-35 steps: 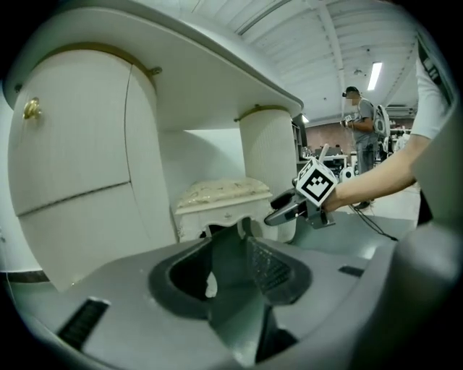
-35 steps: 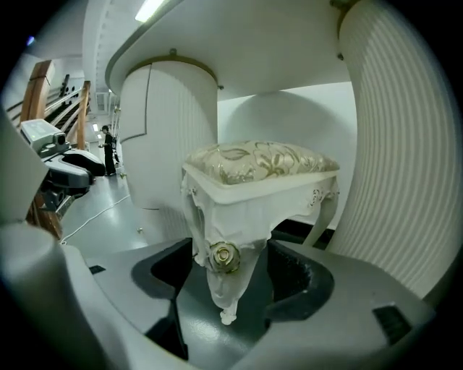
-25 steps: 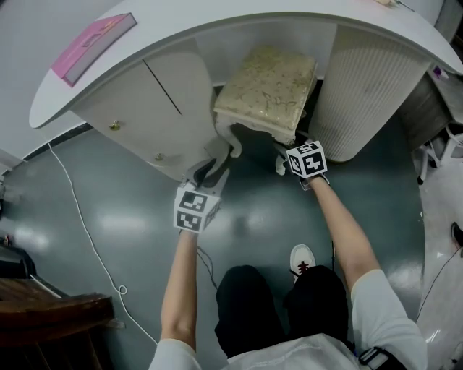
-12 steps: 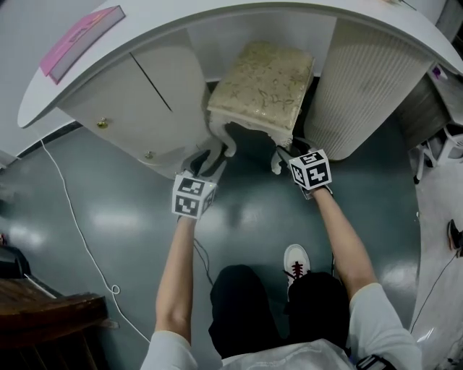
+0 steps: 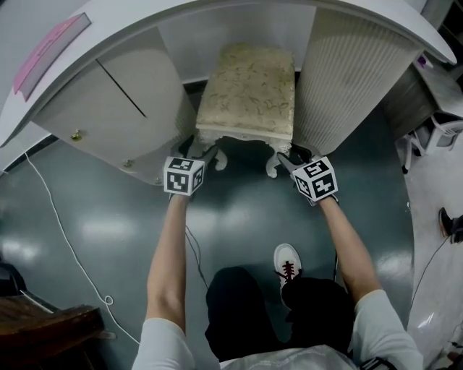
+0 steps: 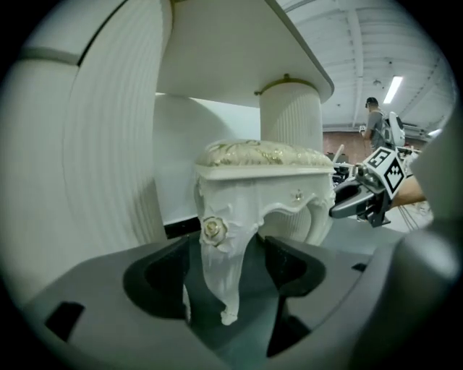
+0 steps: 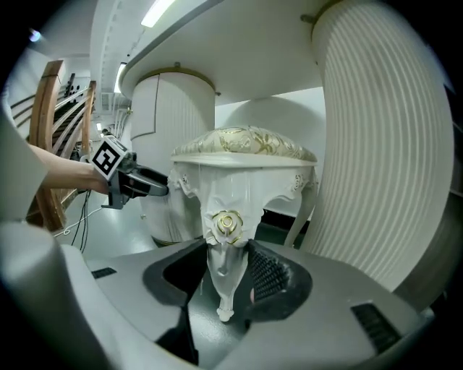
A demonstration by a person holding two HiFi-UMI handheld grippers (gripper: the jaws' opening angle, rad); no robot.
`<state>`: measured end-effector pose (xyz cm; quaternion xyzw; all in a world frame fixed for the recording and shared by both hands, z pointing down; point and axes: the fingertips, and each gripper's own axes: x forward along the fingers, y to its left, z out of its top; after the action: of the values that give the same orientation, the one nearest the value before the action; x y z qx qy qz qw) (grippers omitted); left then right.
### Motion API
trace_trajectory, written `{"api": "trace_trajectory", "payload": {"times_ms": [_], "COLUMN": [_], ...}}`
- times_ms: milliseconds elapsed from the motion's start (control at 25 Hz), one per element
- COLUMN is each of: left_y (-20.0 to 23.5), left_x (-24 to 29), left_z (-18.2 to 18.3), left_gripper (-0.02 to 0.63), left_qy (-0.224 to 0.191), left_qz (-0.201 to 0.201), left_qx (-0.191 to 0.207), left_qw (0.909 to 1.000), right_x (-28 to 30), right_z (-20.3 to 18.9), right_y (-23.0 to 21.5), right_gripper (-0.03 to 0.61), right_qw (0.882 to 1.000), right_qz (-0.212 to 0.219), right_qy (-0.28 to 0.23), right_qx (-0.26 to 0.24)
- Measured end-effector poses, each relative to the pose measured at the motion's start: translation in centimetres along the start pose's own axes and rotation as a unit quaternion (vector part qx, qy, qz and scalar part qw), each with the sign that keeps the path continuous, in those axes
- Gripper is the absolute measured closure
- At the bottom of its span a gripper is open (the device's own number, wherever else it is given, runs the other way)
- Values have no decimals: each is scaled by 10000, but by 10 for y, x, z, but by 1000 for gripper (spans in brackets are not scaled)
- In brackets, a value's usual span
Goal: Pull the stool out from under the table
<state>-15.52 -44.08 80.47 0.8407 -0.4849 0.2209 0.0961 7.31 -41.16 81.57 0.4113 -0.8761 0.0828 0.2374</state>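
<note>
**A:** The left gripper (image 6: 228,278) is spreading wide right now. A second ago it was hanging further back and narrower. Now it's up at the stool, with the front-left carved leg (image 6: 217,246) standing between the jaws and touching neither pad. The right gripper (image 7: 226,278) is doing the opposite, closing in on the front-right leg with the gold rose (image 7: 228,231), and a sliver of gap is showing on one side.

**B:** So nothing's actually getting gripped yet?

**A:** Looks that way. The cream carved stool with the gold-patterned cushion (image 5: 247,90) is sitting tucked under the white curved-top table (image 5: 181,11), with just its front edge poking out. My guess is the pull isn't starting until both grippers are clamping.

**B:** Anything getting in the way?

**A:** It's sitting between the smooth cabinet pedestal with gold knobs (image 5: 108,101) and the ribbed white pedestal (image 5: 354,79), close on both sides, so it's probably needing a straight pull. The person's white shoe with red laces (image 5: 287,261) is standing right in the path on the glossy grey floor (image 5: 239,217). The white cable (image 5: 58,224) is lying well off to the left.
</note>
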Motion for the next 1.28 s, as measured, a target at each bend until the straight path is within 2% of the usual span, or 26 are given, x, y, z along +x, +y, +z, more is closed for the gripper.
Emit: {"api": "trace_trajectory", "payload": {"times_ms": [120,160,280,400,600,1000,1280], "left_y": [-2,-1,-1,-8,-27,-75,-111], "left_x": [17,19,18,11,-14,-71,-120], "left_z": [3,4,4,0,-11,-40,-67], "left_gripper": [309,342,344,345,379,393,396], "left_qy": [22,8,-41,24,51,-116,236], "left_qz": [-27,51,221,211,3,-159,-233], "left_qx": [147,149,44,-5,30,-56,54], "left_qw": [9999,9999,9997,9998,10000,9998,9994], "right_x": [-3,-3,-3,-9,-25,-73,-123], "right_z": [-2,-2,-2,-6,-15,-42,-70], "right_y": [-1,-1,-2,1,7,42,88], "right_gripper": [411,410,403,407,406,403,399], "right_qw": [10000,10000,9999,9999,9998,9996,9985], "right_qz": [-15,4,45,-53,-79,-50,-67], "right_qy": [-13,-1,94,111,160,252,483], "right_qx": [-41,-52,-113,-80,17,147,250]}}
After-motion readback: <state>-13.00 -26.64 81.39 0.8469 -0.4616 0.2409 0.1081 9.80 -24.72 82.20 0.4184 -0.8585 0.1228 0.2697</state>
